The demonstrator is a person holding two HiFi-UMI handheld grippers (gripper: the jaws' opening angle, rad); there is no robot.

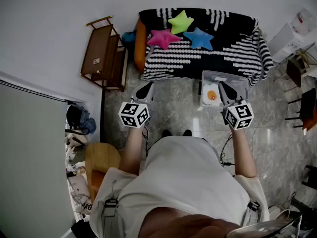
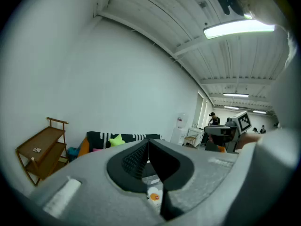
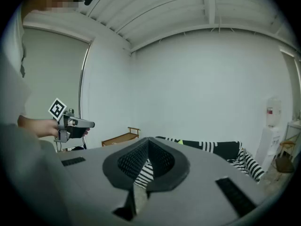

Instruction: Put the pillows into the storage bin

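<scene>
We're holding left gripper (image 1: 145,89) and right gripper (image 1: 224,87) with jaws pressed together, empty. Plush star pillows (image 1: 181,22) are lying upper centre on striped knit sofa (image 1: 237,53). Clear plastic storage bin (image 1: 218,74) is sitting just beside its front edge, glossy tile floor (image 1: 173,108) open before it.

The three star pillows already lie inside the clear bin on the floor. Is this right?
No. In the head view the green star pillow, pink star pillow and blue star pillow lie on the striped sofa, not inside the clear bin.
</scene>
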